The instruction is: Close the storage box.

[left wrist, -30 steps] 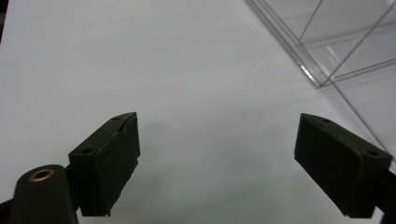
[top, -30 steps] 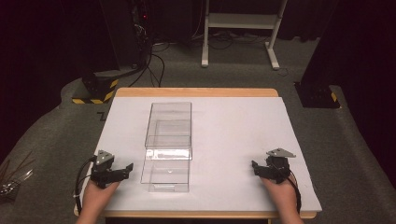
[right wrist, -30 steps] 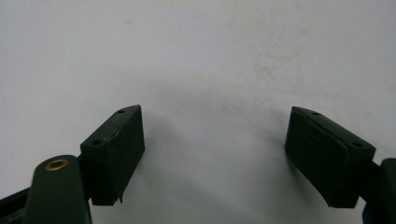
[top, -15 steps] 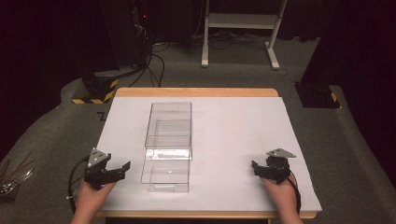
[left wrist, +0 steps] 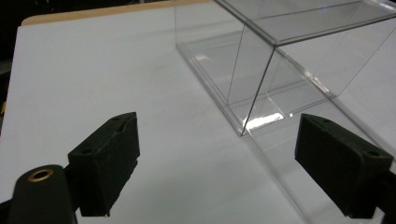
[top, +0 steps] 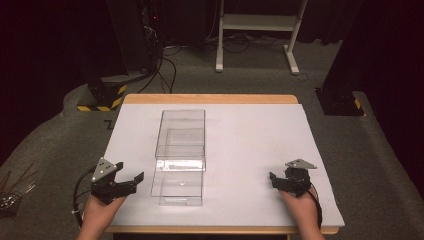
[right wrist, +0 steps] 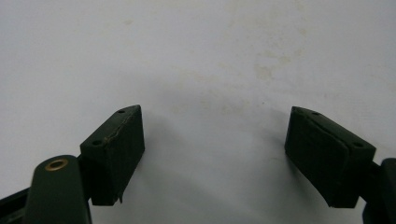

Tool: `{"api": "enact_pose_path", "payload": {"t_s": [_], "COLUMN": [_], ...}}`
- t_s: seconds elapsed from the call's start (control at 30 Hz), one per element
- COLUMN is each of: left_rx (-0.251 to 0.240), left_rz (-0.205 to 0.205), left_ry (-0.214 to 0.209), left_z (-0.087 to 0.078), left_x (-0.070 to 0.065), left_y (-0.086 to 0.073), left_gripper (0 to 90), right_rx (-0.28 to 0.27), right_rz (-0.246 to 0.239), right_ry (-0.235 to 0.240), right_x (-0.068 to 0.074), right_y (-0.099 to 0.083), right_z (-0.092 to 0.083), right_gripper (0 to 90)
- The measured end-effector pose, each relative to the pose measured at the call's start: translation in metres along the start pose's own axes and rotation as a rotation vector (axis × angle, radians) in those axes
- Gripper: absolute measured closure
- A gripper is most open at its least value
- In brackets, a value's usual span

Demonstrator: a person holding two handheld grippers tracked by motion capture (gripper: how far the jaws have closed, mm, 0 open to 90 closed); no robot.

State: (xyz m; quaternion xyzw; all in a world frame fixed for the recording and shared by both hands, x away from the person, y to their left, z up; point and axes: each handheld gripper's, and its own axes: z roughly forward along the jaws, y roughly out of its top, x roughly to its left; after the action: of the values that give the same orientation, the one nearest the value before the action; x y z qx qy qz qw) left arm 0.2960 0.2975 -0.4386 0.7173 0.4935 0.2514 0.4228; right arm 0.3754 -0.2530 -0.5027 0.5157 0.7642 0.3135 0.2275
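Resting on a white sheet (top: 250, 150) that covers a wooden table (top: 210, 98), a clear plastic box (top: 180, 155) stands left of the middle, its long side running away from the person. It appears to be two see-through parts, a taller shell toward the far end and a lower tray reaching out at the near end. The left gripper (top: 131, 179) is held in the left hand (top: 97, 212) at the near left edge of the sheet, just beside the box's near left corner and apart from it; its jaws are spread wide with nothing between them. In the left gripper view, that gripper (left wrist: 231, 156) frames bare sheet and the box's near corner (left wrist: 261, 88), with the pads (left wrist: 109, 156) clear of the plastic. The right gripper (top: 274, 178), held in the right hand (top: 302, 210), sits near the sheet's near right part, well apart from the box. In the right gripper view its jaws (right wrist: 215, 154) also stand wide apart over faintly stained white sheet, holding nothing.
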Motion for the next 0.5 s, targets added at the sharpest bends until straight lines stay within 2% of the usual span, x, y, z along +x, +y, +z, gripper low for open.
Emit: {"api": "enact_pose_path", "payload": {"t_s": [0.17, 0.27, 0.5], "left_rx": [-0.038, -0.053, -0.074], "left_rz": [0.007, 0.003, 0.026], "left_ry": [-0.026, -0.046, -0.086], "left_z": [-0.006, -0.008, -0.012], "left_x": [-0.005, -0.010, -0.025], "left_y": [0.004, 0.006, 0.008], "left_gripper": [14.7, 14.7, 13.6], "right_rx": [0.002, 0.002, 0.000], "right_rz": [-0.001, 0.000, 0.000], "right_ry": [0.001, 0.001, 0.000], "right_x": [0.000, 0.000, 0.000], "right_y": [0.000, 0.000, 0.000], "right_z": [0.000, 0.000, 0.000], "right_gripper": [19.7, 19.7, 19.7]}}
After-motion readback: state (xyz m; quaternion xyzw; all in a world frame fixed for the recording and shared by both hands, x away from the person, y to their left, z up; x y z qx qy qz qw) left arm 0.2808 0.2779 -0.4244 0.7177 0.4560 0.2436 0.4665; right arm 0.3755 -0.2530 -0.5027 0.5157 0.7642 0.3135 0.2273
